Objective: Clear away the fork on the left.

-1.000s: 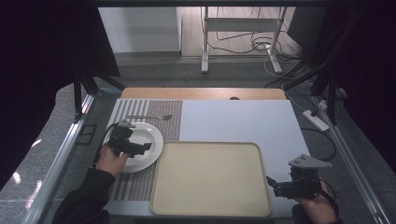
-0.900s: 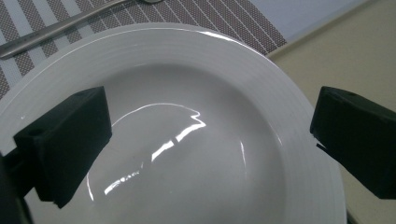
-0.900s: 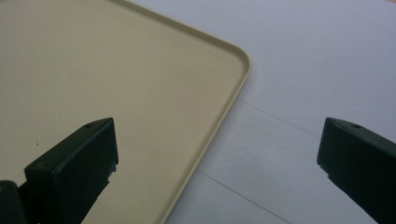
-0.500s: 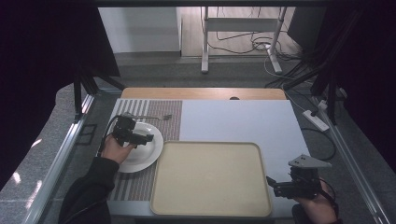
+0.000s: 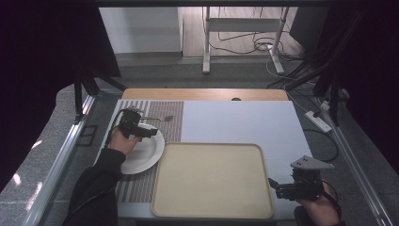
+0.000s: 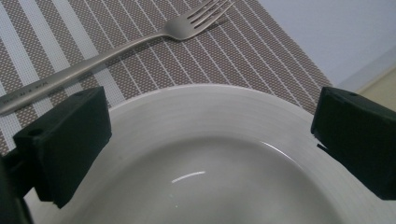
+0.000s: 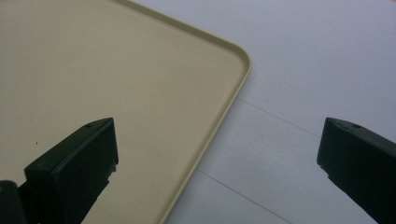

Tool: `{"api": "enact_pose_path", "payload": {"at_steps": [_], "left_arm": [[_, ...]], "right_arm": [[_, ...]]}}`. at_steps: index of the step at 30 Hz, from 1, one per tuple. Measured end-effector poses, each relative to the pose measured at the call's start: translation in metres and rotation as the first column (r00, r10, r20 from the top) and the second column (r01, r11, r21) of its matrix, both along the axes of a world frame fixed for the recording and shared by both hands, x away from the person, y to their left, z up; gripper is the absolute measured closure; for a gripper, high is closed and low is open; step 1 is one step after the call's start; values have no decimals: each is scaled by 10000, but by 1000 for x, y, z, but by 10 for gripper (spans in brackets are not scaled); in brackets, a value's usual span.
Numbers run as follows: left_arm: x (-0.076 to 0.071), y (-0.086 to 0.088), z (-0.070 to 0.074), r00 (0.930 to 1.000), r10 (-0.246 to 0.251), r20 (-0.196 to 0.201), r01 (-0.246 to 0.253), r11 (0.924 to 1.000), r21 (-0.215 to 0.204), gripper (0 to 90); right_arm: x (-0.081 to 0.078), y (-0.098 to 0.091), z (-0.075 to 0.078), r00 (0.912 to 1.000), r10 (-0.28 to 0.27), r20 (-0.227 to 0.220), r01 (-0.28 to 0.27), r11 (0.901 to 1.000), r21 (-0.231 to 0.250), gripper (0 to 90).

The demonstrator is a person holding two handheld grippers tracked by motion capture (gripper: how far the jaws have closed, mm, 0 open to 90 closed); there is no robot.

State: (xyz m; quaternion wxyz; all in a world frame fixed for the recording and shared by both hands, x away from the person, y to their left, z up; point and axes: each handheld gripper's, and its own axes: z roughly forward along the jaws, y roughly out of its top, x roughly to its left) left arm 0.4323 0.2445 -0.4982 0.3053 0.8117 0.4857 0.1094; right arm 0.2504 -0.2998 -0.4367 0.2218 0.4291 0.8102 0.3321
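Just above the round, glossy white plate (image 6: 205, 158) on the striped woven placemat (image 5: 162, 110), the left claw (image 5: 151, 133) gapes wide; a slim steel fork (image 6: 116, 49) lies beyond. Likewise wide, the right claw (image 5: 272, 183) straddles the smooth beige tray's (image 7: 140, 79) rounded corner.

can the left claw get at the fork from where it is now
Probably yes. The left claw hangs open over the far part of the white plate, and the fork lies bare on the striped placemat just beyond the plate's rim, with nothing between them.
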Motion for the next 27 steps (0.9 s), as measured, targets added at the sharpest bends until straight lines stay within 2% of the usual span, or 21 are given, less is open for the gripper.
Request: {"api": "enact_pose_path", "payload": {"at_steps": [9,12,13,17,19,21,24,26,27], "left_arm": [[19,-1,0,10000,26,72,-27,9999,100,0],[27,-1,-1,9999,136,24,-136,9999,58,1],[33,0,-2,9998,187,-108,-187,9998,-66,3],[39,2,-3,9996,229,-135,-230,9997,-62,47],[46,3,-4,9993,311,-205,-306,9992,243,119],[47,4,-4,9992,332,-213,-325,9990,310,224],[54,7,-4,9984,343,-459,-321,9984,473,499],[56,8,-5,9979,303,-569,-280,9988,412,652],[61,8,-6,9975,398,-577,-362,9973,634,735]], "right_arm": [[0,0,0,10000,5,-22,-5,10000,38,0],[0,0,0,10000,9,-23,-9,10000,40,0],[0,0,0,10000,4,-32,-4,10000,36,0],[0,0,0,10000,14,-29,-14,10000,42,0],[0,0,0,10000,23,-52,-22,10000,48,0],[0,0,0,10000,31,-52,-30,10000,46,0],[0,0,0,10000,42,-58,-42,10000,31,0],[0,0,0,10000,36,-43,-36,10000,47,0],[0,0,0,10000,47,-55,-46,10000,52,0]]}}
